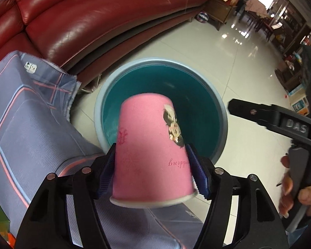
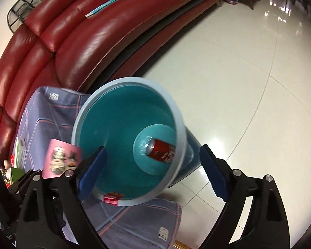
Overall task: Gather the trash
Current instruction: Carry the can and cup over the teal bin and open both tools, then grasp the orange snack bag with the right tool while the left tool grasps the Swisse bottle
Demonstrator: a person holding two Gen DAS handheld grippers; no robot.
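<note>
Room: red sofa (image 1: 97, 20) across the top, shiny floor (image 2: 248, 72).
Left gripper (image 1: 151, 172): fingers squeeze the pink cup (image 1: 151, 151), bottom centre, over the blue bin (image 1: 161, 62).
Right gripper (image 2: 153, 176): fingers wide apart, holding nothing.
Red can (image 2: 161, 151): inside the bin, centre.

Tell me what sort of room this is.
Most likely a home living room: a long red leather sofa along a glossy tiled floor, with a dining table and chairs farther back.

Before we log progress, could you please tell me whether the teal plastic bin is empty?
Not empty: a red drink can lies on its side at the bottom of the teal plastic bin, as seen from the right wrist.
</note>
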